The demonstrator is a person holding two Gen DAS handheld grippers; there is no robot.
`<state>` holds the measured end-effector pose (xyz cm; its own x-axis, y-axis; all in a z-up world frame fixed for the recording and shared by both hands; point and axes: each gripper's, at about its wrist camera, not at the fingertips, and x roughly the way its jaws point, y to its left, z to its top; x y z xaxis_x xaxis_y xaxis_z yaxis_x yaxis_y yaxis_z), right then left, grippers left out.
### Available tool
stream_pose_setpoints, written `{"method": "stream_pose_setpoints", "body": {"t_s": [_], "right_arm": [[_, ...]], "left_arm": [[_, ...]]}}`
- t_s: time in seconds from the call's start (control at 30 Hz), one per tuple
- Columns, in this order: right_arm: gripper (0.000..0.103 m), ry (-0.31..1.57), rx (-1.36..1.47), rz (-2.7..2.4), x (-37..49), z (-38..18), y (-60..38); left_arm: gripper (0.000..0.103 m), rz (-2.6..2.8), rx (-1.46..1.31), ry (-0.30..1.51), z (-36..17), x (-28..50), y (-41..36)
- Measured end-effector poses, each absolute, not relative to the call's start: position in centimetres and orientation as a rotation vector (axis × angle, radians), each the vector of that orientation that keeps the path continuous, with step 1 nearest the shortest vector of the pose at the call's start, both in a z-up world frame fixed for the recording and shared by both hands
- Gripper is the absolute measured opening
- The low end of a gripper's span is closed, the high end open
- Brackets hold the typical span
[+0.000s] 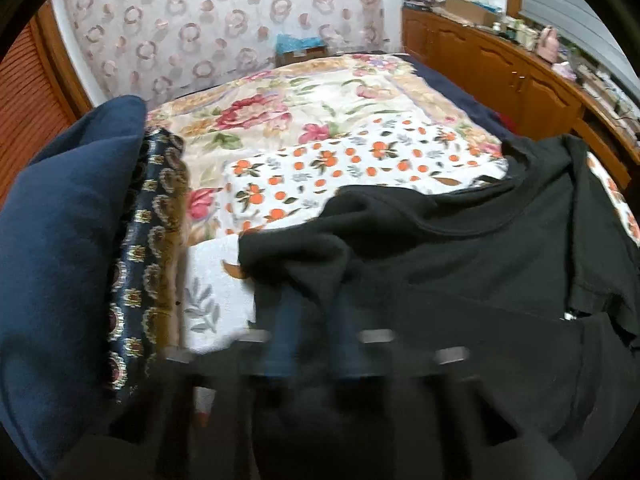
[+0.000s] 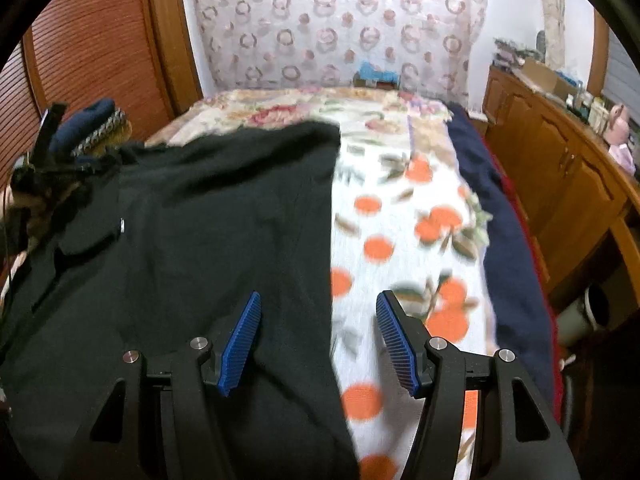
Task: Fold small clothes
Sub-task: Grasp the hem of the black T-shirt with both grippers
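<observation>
A black T-shirt [image 1: 480, 264] lies on a white cloth printed with oranges [image 1: 360, 160] on the bed. In the left wrist view my left gripper [image 1: 314, 312] is blurred; its blue fingers stand close together with a fold of the black shirt bunched over and between them. In the right wrist view the shirt [image 2: 200, 220] is spread flat on the left, its straight edge running down the middle. My right gripper [image 2: 318, 336] is open and empty, low over that edge, with one blue pad [image 2: 242, 340] over the shirt and the other over the orange cloth [image 2: 400, 232].
A stack of folded clothes, navy [image 1: 60, 240] and dark patterned [image 1: 156, 216], sits at the left of the bed. A floral bedspread [image 1: 280, 108] covers the far part. A wooden cabinet [image 2: 560, 184] with clutter runs along the right. A curtain hangs behind.
</observation>
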<state>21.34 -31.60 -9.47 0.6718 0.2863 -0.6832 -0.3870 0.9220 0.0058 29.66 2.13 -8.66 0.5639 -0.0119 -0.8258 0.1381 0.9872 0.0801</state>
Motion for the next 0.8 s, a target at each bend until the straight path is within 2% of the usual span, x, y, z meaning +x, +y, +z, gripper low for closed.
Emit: {"method": "stream_pose_setpoints", "body": {"t_s": [0.3, 0.73, 0.8], "right_arm": [[0.062, 0.727, -0.191, 0.428, 27.7, -7.8, -28.3], [0.062, 0.826, -0.142, 0.432, 35.9, -10.0, -26.7], [0.053, 0.822, -0.144, 0.444, 36.1, -10.0, -26.3]], "left_arm": [[0.006, -0.061, 0.061, 0.809, -3.8, 27.3, 4.3], [0.006, -0.104, 0.027, 0.771, -3.2, 26.2, 4.6], [0.006, -0.119, 0.016, 0.760, -2.9, 25.8, 4.6]]}}
